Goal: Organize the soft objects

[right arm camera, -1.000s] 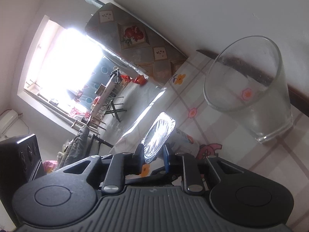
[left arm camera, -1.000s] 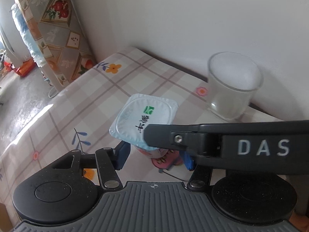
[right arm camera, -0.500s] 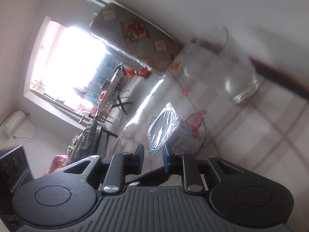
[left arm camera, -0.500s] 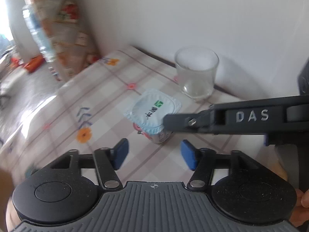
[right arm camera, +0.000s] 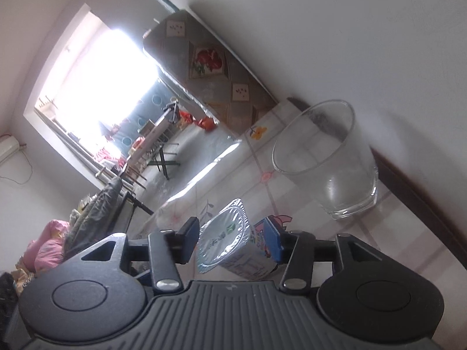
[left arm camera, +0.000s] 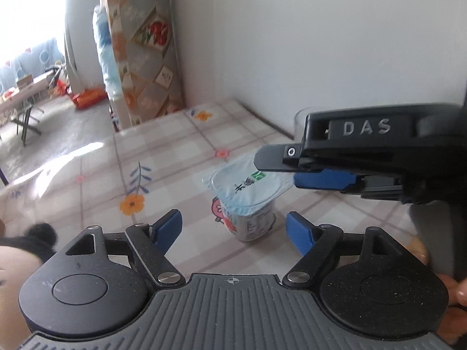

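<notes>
My table [left arm camera: 87,180], covered with a checked floral cloth, fills most of both views; its near edge is cut off behind my tools, and the far part in the left view is washed out by glare. A tall patterned thing [left arm camera: 143,58] stands past the table's far corner against the wall; blurred, I cannot tell what it is. The room beyond is overexposed in the right view, furniture hard to make out.

The drinking glass [right arm camera: 329,163] stands upright near the wall, clear in the right view. In the left view only a sliver of its rim [left arm camera: 299,119] peeks out behind my right tool.

The yogurt cup [left arm camera: 248,198], sealed with a foil lid, stands on the table between the glass and me, near the glass but apart from it. Lid print is too small to read. In the right view the cup [right arm camera: 233,245] looks tilted because the camera is rolled, and its base is hidden behind my tool's body.

My left gripper [left arm camera: 233,227]: jaws have just been opening and now stand wide, with the cup in front of the gap and neither pad touching it.

My right gripper [right arm camera: 233,233]: jaws have just been opening, now a middling gap with the cup between them. The pad [right arm camera: 273,239] on the picture's right looks against the cup's side; the other sits clear of the lid edge, so no squeeze that I can see.

A dark furry thing [left arm camera: 41,233] is at the lower left edge, cut off, unclear.
</notes>
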Demonstrator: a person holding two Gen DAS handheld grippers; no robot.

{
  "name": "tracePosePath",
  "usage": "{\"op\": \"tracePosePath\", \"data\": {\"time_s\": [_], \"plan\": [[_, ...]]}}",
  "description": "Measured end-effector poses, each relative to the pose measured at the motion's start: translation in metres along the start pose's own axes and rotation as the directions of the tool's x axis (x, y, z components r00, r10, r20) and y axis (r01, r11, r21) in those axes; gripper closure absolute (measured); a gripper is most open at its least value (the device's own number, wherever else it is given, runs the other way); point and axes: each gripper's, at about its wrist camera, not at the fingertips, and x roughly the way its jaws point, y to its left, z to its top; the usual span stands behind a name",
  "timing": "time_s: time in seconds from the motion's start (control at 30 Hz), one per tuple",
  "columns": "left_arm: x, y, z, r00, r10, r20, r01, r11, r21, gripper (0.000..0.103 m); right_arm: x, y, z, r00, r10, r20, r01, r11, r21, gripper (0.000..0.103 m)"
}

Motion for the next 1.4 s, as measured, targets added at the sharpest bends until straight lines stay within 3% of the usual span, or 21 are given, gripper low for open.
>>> {"op": "tracePosePath", "data": {"time_s": [0.2,0.4,0.47,0.67,0.97,1.2,1.4], "plan": [[0.033,0.006,0.002,0.998,-0.047,-0.028,0.047,0.999,-0.026,0.025,0.022,-0.002,0.004,0.999,0.008,-0.047,-0.009,1.0,-0.013,0.051],[0.038,0.001,0.004,0.994,-0.105,-0.019,0.105,0.994,-0.028,0.027,0.023,-0.004,0.003,0.989,0.094,-0.118,-0.092,0.996,0.021,0.05],[0.036,-0.005,0.002,0.996,-0.088,-0.022,0.088,0.996,-0.014,0.027,0.021,-0.004,0.003,0.984,0.106,-0.143,-0.102,0.994,0.036,0.049],[0.019,-0.009,-0.006,0.993,-0.107,-0.054,0.107,0.994,-0.009,0.027,0.005,-0.004,-0.004,0.975,0.115,-0.19,-0.104,0.992,0.068,0.049],[-0.035,-0.011,-0.032,0.979,-0.156,-0.131,0.154,0.988,-0.027,0.027,-0.041,0.011,-0.041,0.962,0.129,-0.241,-0.108,0.989,0.096,0.049],[-0.075,-0.011,-0.061,0.986,-0.155,-0.064,0.155,0.988,-0.006,0.026,-0.063,0.021,-0.063,0.96,0.143,-0.241,-0.121,0.987,0.103,0.05],[-0.078,-0.012,-0.075,0.991,-0.132,0.008,0.132,0.991,0.04,0.024,-0.073,0.016,-0.06,0.978,0.107,-0.18,-0.084,0.988,0.13,0.051]]}}
